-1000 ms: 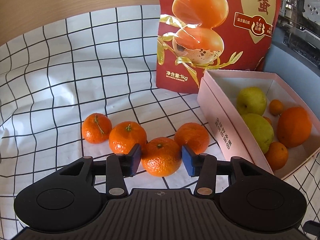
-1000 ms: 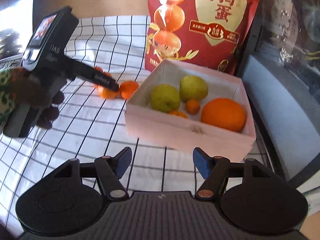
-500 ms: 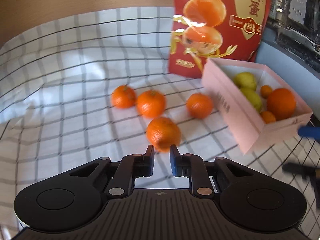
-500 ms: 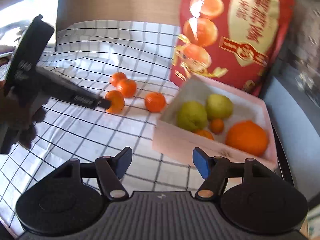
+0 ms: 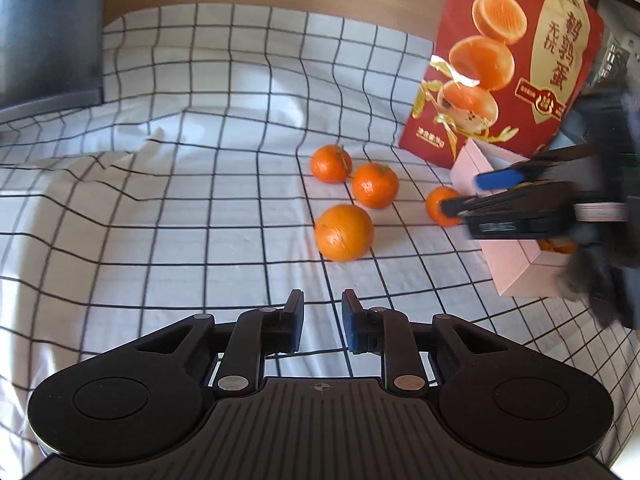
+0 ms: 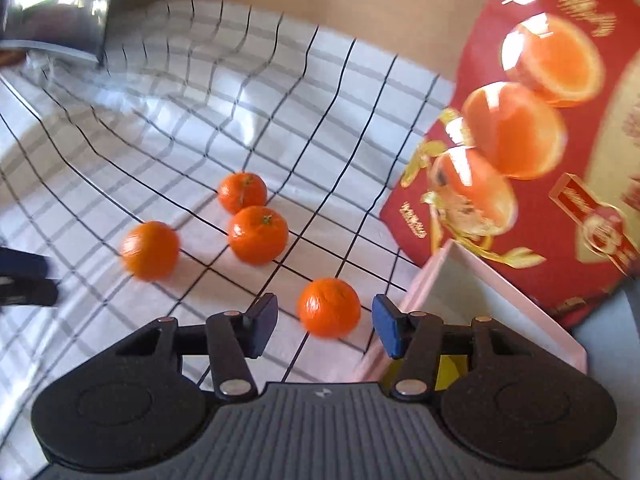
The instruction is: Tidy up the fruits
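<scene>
Four mandarins lie loose on the checked cloth [image 5: 200,208] covering the surface, in front of a red snack bag [image 5: 508,68] that stands behind a pale pink box [image 5: 516,268]. In the left wrist view the left claw [image 5: 322,326] hangs over bare cloth with its jaws drawn together as far as they go, nothing between them, only a narrow slit left. Ahead of it sits the nearest mandarin [image 5: 344,233], well apart from the fingertips; two more mandarins [image 5: 375,185] [image 5: 331,163] lie just behind it, side by side and close to touching. The fourth mandarin [image 5: 442,206] sits right at the box's corner, and the right claw [image 5: 464,194] reaches in from the right edge there, one dark finger crossing the fruit and a blue pad above it. The right wrist view shows that same mandarin [image 6: 329,307] between the right claw's [image 6: 325,322] fingers: its jaws have just been closing, yet a gap shows on each side of the fruit, so the pads do not press on it. The box's white inside wall [image 6: 472,292] rises just right of the blue pad, with something yellow partly hidden behind the claw.
</scene>
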`<state>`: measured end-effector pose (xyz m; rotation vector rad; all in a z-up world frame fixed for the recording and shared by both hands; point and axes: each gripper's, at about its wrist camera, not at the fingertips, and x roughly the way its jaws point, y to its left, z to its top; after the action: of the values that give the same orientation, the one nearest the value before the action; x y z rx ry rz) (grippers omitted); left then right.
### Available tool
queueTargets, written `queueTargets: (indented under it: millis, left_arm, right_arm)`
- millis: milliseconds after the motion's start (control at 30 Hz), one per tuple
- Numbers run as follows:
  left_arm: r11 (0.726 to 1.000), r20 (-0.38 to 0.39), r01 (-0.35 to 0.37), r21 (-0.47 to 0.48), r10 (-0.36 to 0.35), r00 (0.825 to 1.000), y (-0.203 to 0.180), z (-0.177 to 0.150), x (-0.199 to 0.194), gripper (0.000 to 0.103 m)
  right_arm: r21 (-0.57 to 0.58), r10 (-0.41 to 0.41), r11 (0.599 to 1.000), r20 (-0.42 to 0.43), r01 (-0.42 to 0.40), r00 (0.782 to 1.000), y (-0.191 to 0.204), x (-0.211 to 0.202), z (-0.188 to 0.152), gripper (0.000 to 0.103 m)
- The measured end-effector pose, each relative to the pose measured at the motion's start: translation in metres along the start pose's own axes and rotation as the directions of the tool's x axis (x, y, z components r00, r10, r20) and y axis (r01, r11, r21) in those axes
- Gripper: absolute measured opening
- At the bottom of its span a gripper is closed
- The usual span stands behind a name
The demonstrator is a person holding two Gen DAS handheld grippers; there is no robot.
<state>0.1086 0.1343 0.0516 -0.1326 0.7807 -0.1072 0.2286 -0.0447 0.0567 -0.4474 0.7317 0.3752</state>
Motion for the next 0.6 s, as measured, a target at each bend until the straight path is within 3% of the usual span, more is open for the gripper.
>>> queueTargets:
  millis: [167,300,400,600]
  left_arm:
    - [1.000,0.016,0.000,-0.004,0.000,1.000,0.002,0.004,-0.014,0.024]
    - [1.000,0.021,0.013,-0.007,-0.013,1.000,0.004,0.004,-0.015,0.024]
    - [1.000,0.015,0.026,-0.008,-0.026,1.000,0.006,0.001,-0.011,0.024]
    - [0.999,-0.004,0.043,0.007,-0.043,0.999,0.008,-0.004,0.000,0.024]
  right_arm:
    - [-0.024,-0.026,0.999,-0.119,0.024,0.992,0.007,0.047,0.013,0.053]
    - [-0.066,-0.060,0.996,-0.134,0.051,0.989,0.008,0.054,0.018,0.052]
    - [-0.084,-0.082,0.994,-0.155,0.070,0.985,0.008,0.059,0.017,0.044]
    - [0.005,-0.035,0.999,-0.116,0.036,0.993,0.005,0.039,0.012,0.043]
